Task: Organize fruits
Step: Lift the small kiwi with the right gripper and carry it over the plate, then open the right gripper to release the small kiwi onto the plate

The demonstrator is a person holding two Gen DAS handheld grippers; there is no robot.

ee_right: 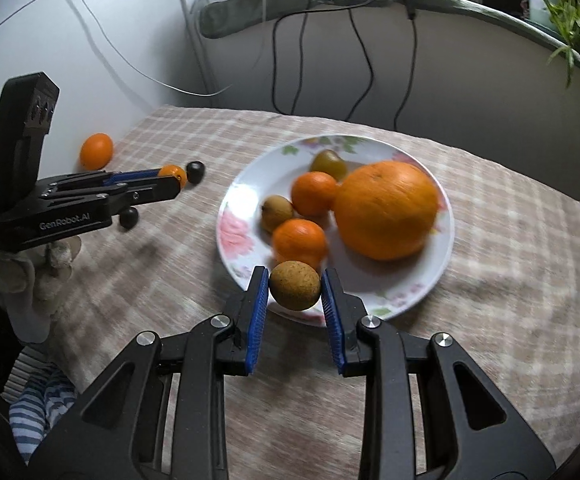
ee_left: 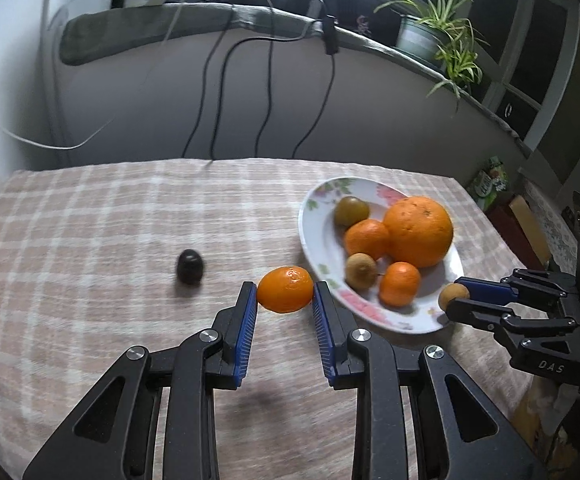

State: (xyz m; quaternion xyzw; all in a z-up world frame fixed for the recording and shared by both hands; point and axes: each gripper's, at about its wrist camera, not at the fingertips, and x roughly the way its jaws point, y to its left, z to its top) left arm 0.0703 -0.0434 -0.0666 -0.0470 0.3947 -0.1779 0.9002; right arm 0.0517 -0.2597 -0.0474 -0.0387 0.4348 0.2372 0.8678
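Note:
My left gripper is shut on a small orange mandarin, just left of the flowered white plate. My right gripper is shut on a small brown round fruit over the plate's near rim. The plate holds a big orange, two mandarins, a brown fruit and a green-brown fruit. The right gripper with its brown fruit shows in the left wrist view. The left gripper shows in the right wrist view.
A dark small fruit lies on the checked tablecloth left of my left gripper; a second dark one lies nearby. Another orange fruit sits at the table's far left. Cables hang on the wall behind. A potted plant stands on the ledge.

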